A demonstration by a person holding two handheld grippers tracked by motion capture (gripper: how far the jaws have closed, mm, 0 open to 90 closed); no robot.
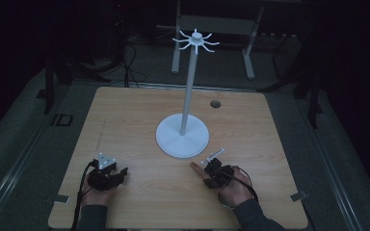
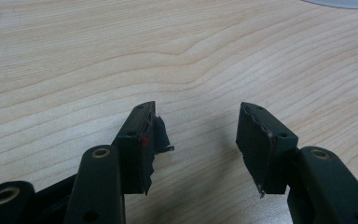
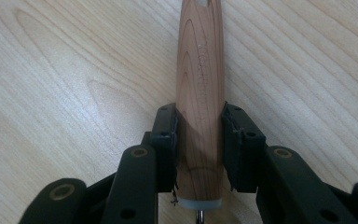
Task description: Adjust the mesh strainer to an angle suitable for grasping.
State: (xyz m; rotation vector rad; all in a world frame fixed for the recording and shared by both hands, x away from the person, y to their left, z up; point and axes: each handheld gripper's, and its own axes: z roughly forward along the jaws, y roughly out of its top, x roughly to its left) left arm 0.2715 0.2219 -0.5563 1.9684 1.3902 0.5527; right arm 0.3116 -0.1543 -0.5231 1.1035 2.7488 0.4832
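Dim room, wood table (image 1: 125, 120); left claw (image 2: 196, 135) open, right claw (image 3: 199, 140) grips wooden handle (image 3: 199, 84), prob. utensil.

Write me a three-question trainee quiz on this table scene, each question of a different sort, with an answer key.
1. True or false: the right gripper is shut on the wooden handle.
2. Multiple choice: what lies between the jaws of the left gripper? A) a white hook B) nothing, just bare table C) a cable
3. Fill in: the white stand has a round base and a tall pole topped by a ring of ____.

Key: 1 true, the jaws press both sides of the handle. 2 B, the jaws stand apart over wood grain. 3 hooks.
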